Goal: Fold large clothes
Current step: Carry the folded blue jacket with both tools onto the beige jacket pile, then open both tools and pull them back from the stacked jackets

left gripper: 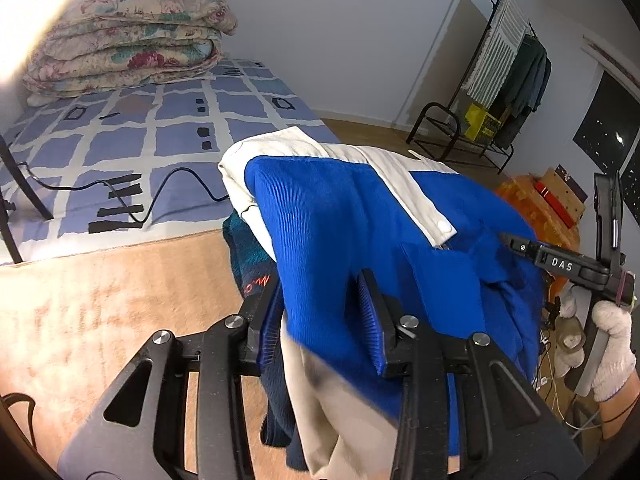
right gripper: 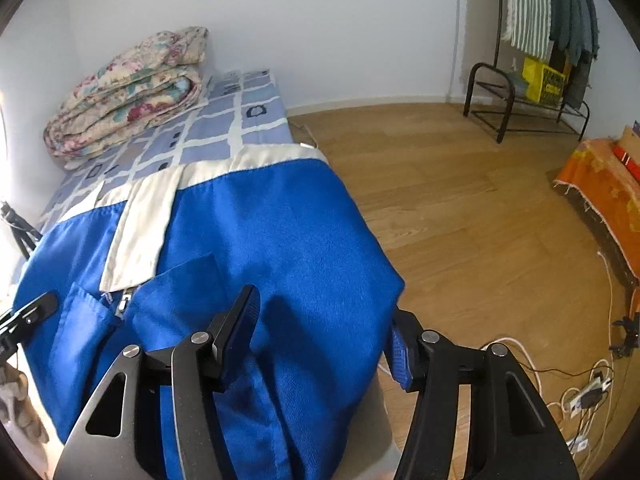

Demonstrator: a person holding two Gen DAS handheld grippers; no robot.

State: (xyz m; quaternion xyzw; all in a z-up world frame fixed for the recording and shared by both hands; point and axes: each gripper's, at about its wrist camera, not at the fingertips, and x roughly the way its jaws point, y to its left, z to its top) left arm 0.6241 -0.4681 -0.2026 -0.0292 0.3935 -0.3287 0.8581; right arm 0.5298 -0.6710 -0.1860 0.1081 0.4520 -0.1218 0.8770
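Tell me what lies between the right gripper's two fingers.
In the right wrist view, the blue jacket fills the gap of the right gripper; its fabric runs between the spread fingers, which are not pressing it.

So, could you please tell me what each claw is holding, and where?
Left claw seems clamped on the jacket at a bunched fold; right claw open, straddling its edge.

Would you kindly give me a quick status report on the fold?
Left gripper jaws around blue-and-white jacket. Right gripper jaws open over the jacket. Nothing blocking.
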